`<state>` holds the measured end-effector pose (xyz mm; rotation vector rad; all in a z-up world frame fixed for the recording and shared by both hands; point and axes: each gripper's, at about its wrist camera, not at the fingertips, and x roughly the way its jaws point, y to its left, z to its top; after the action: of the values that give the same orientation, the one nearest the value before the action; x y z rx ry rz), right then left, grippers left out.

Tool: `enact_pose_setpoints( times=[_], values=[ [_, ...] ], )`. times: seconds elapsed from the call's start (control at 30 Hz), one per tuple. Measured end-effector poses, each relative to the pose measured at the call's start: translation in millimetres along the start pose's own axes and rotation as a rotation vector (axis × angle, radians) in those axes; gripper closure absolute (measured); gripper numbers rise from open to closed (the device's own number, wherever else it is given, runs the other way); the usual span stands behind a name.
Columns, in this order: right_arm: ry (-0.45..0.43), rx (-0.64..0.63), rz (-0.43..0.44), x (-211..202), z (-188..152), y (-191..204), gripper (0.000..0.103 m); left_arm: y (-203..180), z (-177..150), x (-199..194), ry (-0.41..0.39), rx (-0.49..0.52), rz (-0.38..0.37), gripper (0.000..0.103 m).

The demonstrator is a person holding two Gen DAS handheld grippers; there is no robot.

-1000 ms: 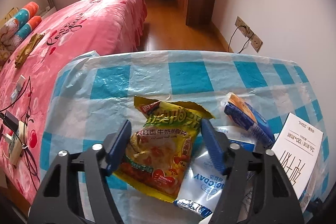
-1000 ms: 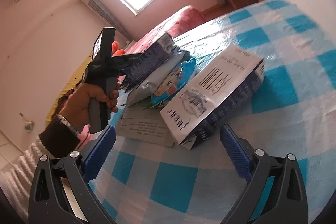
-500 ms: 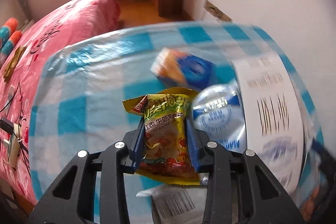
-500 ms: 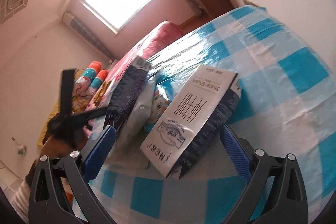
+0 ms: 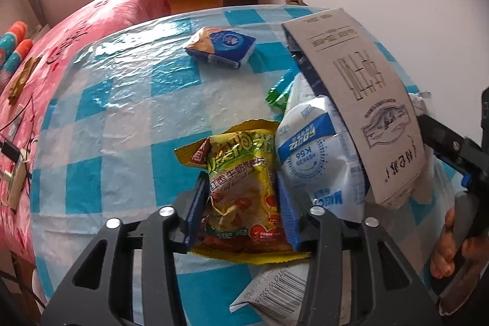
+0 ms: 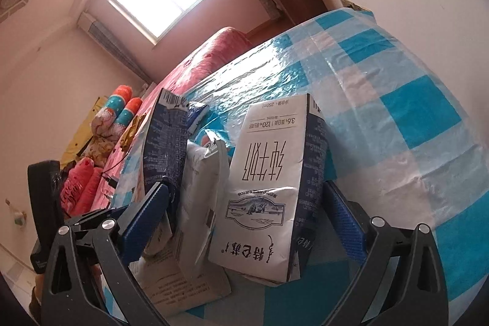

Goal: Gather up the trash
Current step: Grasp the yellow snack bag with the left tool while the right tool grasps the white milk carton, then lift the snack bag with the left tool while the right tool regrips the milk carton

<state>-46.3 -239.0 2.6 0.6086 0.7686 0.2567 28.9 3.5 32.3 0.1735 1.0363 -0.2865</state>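
Since a sec ago the left gripper [image 5: 243, 210] went from wide open around the yellow snack bag [image 5: 241, 188] to pinching it, and the bag now sits further toward the milk carton [image 5: 357, 100] side of the table [image 5: 122, 100]. Right now the left jaws are opening a bit, but the blue pads are against both sides of the bag, which is crumpled between them, so it's gripped. Bag top sticks out toward 12 o'clock past the fingertips; bottom edge lies low between the fingers.

Rest of the trash, left wrist view: silver-white pouch [image 5: 314, 155] just beside the bag at 3 o'clock, carton leaning over it at abt 1-2 o'clock, small blue packet [image 5: 221, 48] well apart at 12, green wrapper [image 5: 279, 90] near 1. Barcode slip [image 5: 272, 292] pokes out at 6.

Right gripper [image 6: 244, 213] is closed on a stack: the carton [image 6: 269, 173], a white bag [image 6: 198, 188] and a dark blue carton [image 6: 168, 142] squeezed between its pads. In the left view it shows at 3-4 o'clock w/ a hand [image 5: 452, 246] on the handle.

Pink bed [image 5: 76, 29] off at 10 o'clock.
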Motion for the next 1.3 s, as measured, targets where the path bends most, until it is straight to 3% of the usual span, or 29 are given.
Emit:
enact_pose_setpoints(
  times=[0.27,0.57,0.87,1.3],
  values=[
    [-0.030,-0.029,0.030,-4.8,0.2,-0.1,0.005,9.4,-0.5,7.5,-0.019,-0.088,-0.007,0.050],
    [-0.014,-0.021,0.049,-2.6,2.3,-3.0,0.005,7.0,-15.4,1.1,-0.048,-0.151,0.022,0.064],
    [-0.088,-0.030,0.089,-16.9,4.5,-2.2,0.005,23.4,-42.0,-23.2,-0.075,-0.223,0.027,0.067],
    [-0.149,-0.152,0.087,-28.0,0.7,21.8,0.005,43.0,-83.4,-47.2,-0.069,-0.273,-0.001,0.067]
  ],
)
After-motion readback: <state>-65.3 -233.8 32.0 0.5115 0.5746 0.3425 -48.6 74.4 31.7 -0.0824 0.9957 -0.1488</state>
